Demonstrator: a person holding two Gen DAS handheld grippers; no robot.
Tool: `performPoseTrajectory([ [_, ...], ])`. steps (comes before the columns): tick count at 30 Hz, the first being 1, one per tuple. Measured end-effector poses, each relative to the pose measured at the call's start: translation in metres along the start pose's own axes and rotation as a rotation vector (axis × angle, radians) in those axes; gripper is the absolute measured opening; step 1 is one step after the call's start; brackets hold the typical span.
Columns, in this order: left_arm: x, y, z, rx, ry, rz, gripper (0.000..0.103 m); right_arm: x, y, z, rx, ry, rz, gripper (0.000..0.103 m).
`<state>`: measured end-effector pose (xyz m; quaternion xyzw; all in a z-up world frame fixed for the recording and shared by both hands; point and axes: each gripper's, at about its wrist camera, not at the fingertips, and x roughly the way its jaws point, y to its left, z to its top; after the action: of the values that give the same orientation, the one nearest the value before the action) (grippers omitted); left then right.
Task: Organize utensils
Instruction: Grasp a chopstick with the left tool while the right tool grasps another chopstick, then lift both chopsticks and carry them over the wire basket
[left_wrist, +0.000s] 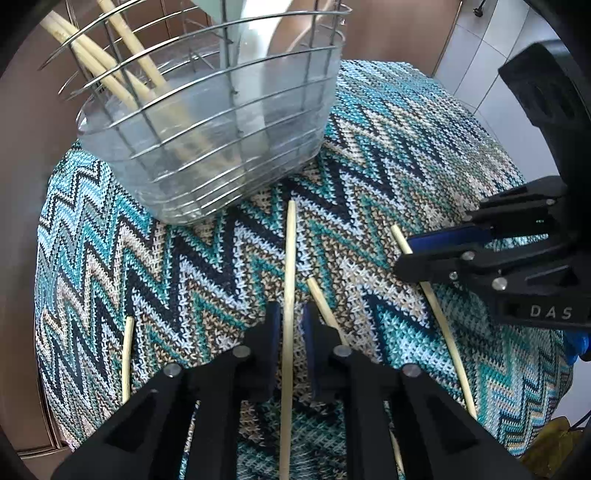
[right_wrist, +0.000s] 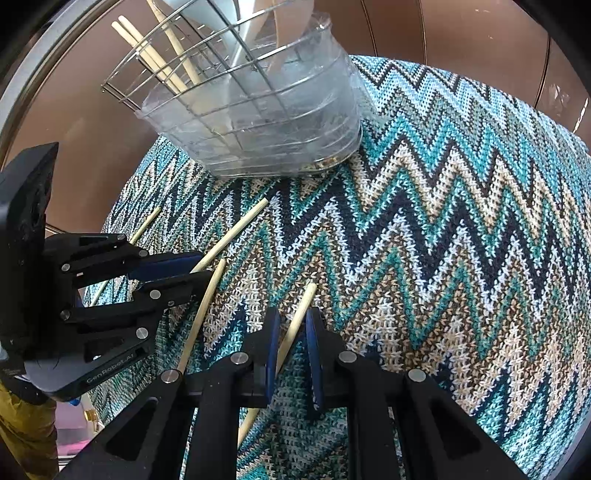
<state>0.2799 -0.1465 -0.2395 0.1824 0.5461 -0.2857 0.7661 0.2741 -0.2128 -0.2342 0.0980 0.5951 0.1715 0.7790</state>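
Chopsticks are straddled by both grippers on the zigzag cloth (left_wrist: 110, 240): one chopstick (left_wrist: 289, 295) runs lengthwise between the narrowly parted left gripper (left_wrist: 290, 325); another (right_wrist: 297, 325) lies slanted within the right gripper (right_wrist: 291, 332). Neither is visibly clamped.

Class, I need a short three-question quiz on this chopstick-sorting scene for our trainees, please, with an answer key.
1. How many chopsticks lie loose on the zigzag cloth?
2. True or false: the wire basket is empty.
3. What lies between the fingers of the left gripper? A) a spoon B) a chopstick C) nothing

Key: 1. Four. 2. False; it holds chopsticks and other utensils. 3. B.
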Motion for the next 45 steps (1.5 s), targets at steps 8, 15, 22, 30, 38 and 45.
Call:
performPoseTrajectory([
  [8,-0.004,0.008,-0.009,-0.043,-0.019,-0.019,0.006,-0.004,-0.005,0.005,0.03,-0.003,0.021,0.015],
  [15,-0.007,0.012,-0.012,-0.047,-0.025,-0.022,0.005,0.001,-0.007,0.001,0.035,0.018,0.009,0.015],
  [22,-0.01,0.002,-0.015,-0.039,-0.039,-0.002,0.005,0.009,0.004,0.007,0.023,0.02,0.011,0.01],
  [30,-0.048,0.007,-0.033,-0.089,-0.155,0.001,0.005,-0.026,0.011,-0.007,0.0,-0.071,0.064,0.007],
  [38,-0.121,0.017,-0.058,-0.174,-0.372,-0.012,0.005,-0.09,0.041,-0.024,-0.1,-0.278,0.079,0.006],
  [45,-0.188,0.022,-0.046,-0.268,-0.629,-0.02,0.005,-0.162,0.067,-0.016,-0.178,-0.553,0.059,0.006],
])
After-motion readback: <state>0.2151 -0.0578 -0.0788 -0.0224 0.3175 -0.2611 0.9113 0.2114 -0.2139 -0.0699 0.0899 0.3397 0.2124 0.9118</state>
